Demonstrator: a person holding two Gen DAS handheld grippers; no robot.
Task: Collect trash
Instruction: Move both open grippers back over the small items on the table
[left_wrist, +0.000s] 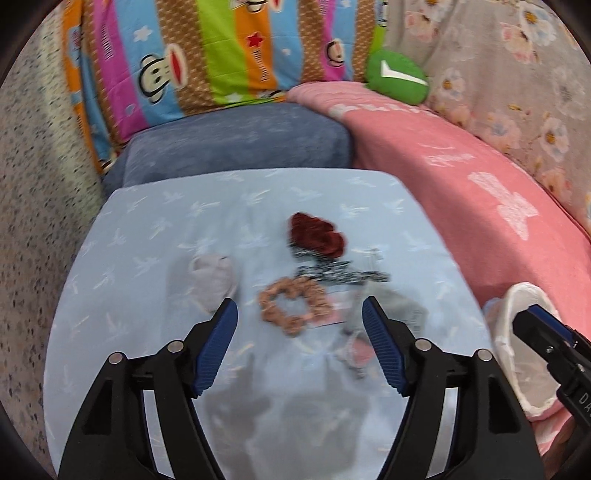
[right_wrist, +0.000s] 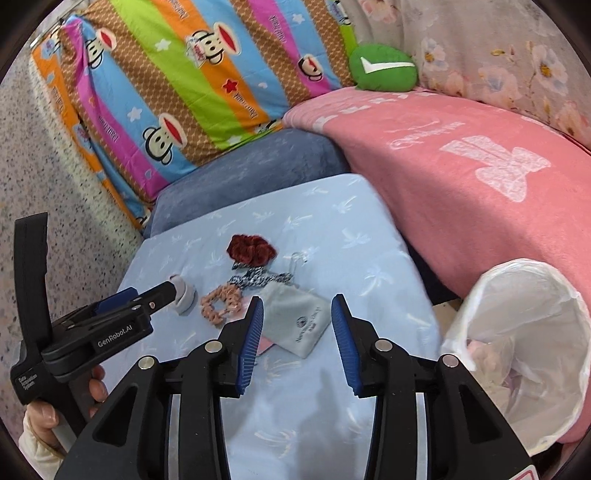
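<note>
On the blue cushion (right_wrist: 332, 229), left tongs (left_wrist: 300, 314) gape unloaded near crumpled grey tissue (left_wrist: 214, 273); right tongs (right_wrist: 297, 314) likewise released. Risk: grabbing the pink scrunchie (left_wrist: 291, 306) just beside it as trash.

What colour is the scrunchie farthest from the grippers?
Dark red scrunchie, clearest in the right wrist view.

Open blue pillow (right_wrist: 332, 236) surface ahead of both grippers, bare at near and right edges. Centre crowded: red scrunchie (right_wrist: 251, 250), pink scrunchie (right_wrist: 219, 301), grey pouch (right_wrist: 295, 319). Pink blanket (right_wrist: 461, 177) banked right; trash bag (right_wrist: 528, 339) mouth unobstructed.
</note>
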